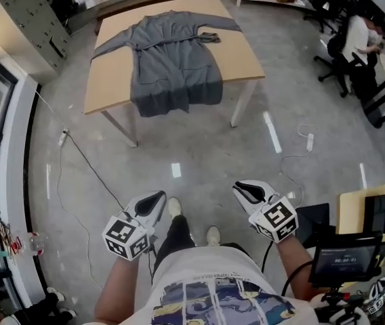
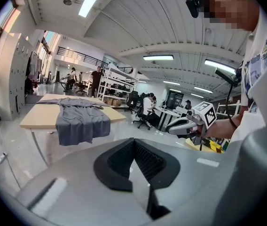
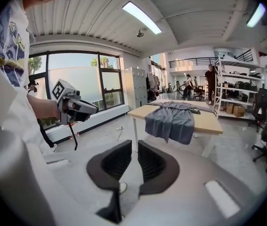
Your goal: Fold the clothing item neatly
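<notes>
A grey robe [image 1: 172,66] lies spread on a light wooden table [image 1: 243,56] across the room, its hem hanging over the near edge and its belt at the right sleeve. I stand well back from the table. My left gripper [image 1: 154,200] is held low by my left leg, shut with nothing in it. My right gripper [image 1: 243,189] is by my right leg, its jaws parted by a narrow gap with nothing between them. In the left gripper view the jaws [image 2: 133,146] meet, with the robe [image 2: 82,119] far off. The right gripper view [image 3: 134,149] shows the robe [image 3: 171,119] ahead.
A cable [image 1: 84,158] and a power strip [image 1: 62,137] lie on the grey floor left of the table. A second cable [image 1: 294,158] runs at the right. A screen on a stand [image 1: 345,256] is beside my right arm. People sit at desks [image 1: 358,39] at the far right.
</notes>
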